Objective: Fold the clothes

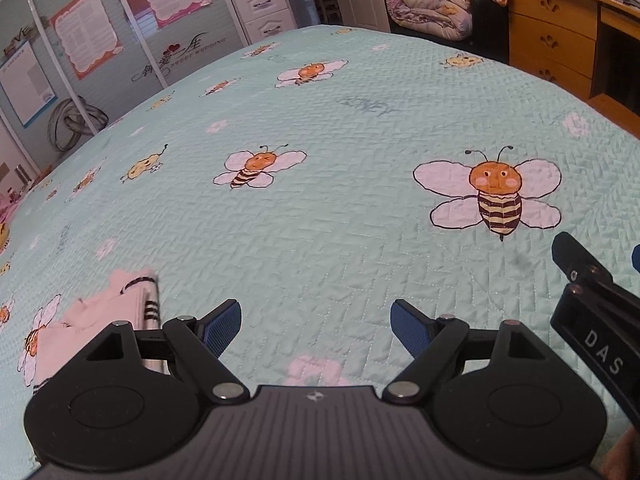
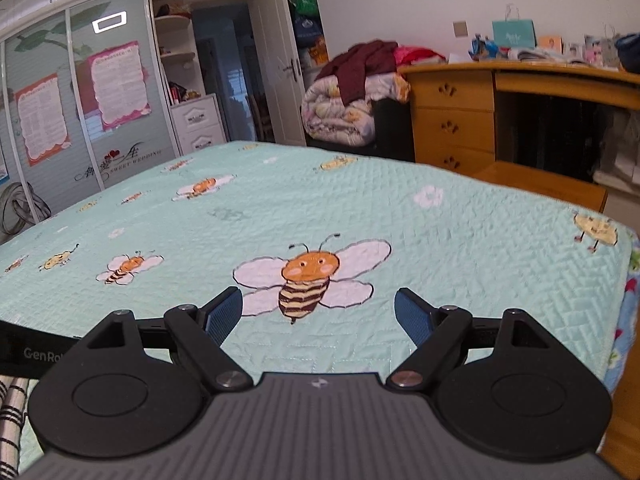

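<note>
left gripper (image 1: 316, 330) agape (empty), striped garment (image 1: 132, 304) beside

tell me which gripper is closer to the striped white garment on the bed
Left. The left gripper has the striped garment just off its left finger; the right gripper sits farther right, over the big bee.

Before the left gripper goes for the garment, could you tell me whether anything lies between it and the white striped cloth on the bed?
Nothing visible does. The white striped cloth lies on the bee-print bedspread just left of the left gripper, whose jaws stand open and empty. The right gripper, also open, is off on the other side.
</note>
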### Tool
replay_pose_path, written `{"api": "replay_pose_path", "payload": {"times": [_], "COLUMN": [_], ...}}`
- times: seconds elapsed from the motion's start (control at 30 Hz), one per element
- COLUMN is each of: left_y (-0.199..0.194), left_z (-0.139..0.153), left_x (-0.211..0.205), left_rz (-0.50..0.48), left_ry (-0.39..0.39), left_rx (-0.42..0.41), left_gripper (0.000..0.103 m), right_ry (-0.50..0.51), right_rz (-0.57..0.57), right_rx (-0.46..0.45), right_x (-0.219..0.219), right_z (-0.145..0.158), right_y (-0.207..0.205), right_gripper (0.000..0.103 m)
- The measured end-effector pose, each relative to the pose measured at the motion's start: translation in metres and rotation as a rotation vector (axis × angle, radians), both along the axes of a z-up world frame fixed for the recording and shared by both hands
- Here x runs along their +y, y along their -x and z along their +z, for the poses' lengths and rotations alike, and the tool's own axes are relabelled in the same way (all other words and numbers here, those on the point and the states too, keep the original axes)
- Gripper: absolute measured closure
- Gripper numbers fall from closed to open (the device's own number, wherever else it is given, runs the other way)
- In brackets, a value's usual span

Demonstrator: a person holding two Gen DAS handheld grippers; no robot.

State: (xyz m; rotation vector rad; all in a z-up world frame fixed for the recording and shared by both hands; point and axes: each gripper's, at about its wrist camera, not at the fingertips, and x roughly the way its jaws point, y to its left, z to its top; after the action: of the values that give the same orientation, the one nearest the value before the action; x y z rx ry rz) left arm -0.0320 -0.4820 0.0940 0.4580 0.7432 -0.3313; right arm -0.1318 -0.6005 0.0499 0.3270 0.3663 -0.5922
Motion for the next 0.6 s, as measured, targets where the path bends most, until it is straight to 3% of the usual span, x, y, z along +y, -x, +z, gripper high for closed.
{"api": "replay_pose_path", "payload": {"times": [0.6], "left_y": [-0.029], "left_z": [-0.045], "left_x": [-0.024], "left_rz": [-0.032], "left_ry": [0.02], "left_rx": [0.001], "left_gripper": [0.018], "right_ry": [0.052], "right_rz": [-0.047], "right_rx": [0.063], "right_x": [-0.014], "right_z": [-0.039], "right_y": [-0.041], "right_gripper": [0.02]}}
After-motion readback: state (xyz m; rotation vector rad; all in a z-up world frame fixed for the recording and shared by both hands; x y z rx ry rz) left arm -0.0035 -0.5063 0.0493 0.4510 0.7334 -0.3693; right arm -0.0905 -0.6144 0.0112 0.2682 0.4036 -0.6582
